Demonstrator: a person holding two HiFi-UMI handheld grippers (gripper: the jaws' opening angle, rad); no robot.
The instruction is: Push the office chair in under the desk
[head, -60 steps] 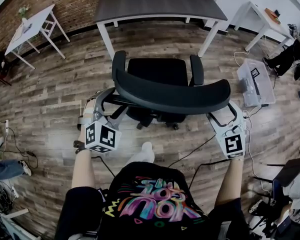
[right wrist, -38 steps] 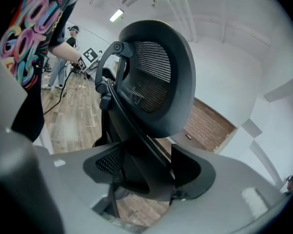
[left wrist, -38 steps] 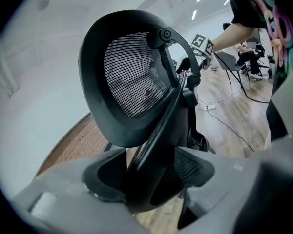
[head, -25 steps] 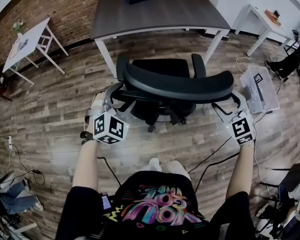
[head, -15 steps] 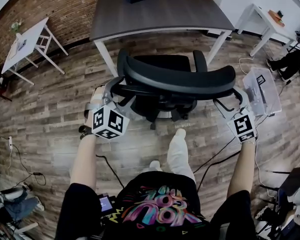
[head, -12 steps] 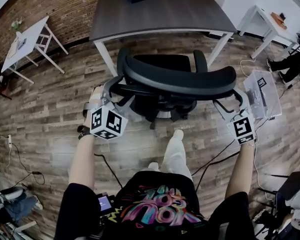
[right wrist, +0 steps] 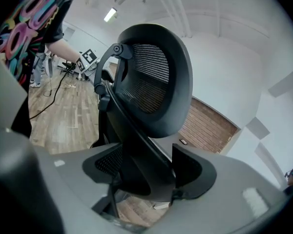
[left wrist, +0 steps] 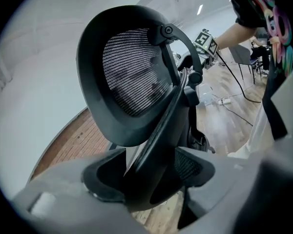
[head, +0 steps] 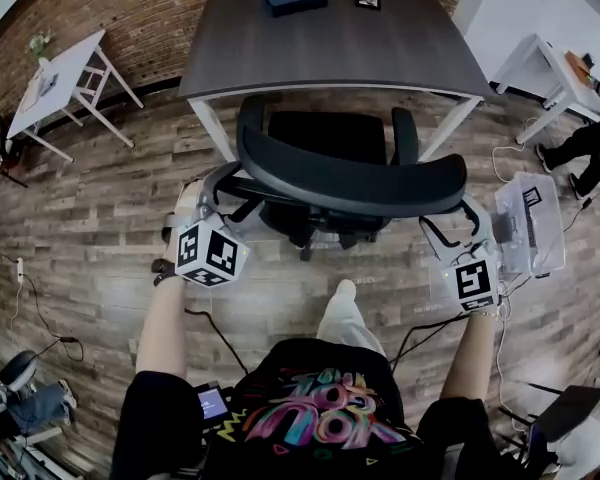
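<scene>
— Where's the office chair [head: 325, 153] sitting?

— Between the desk [head: 330, 43] legs, with its seat just at the front edge and its back out in the room. The left gripper [head: 218, 186] and right gripper [head: 450, 226] are each clenching a curved strut behind the mesh backrest [head: 350, 180].

— Slippery-looking?

— Smooth, rounded black plastic. I'd be pushing evenly with both so it isn't veering on the plank floor [head: 100, 228], and minding that cable [head: 425, 326].

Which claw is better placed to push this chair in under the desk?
Right, marginally. The left claw and right claw both clamp the office chair backrest, but the right end sits farther from the desk; pushing there should square it.
</scene>
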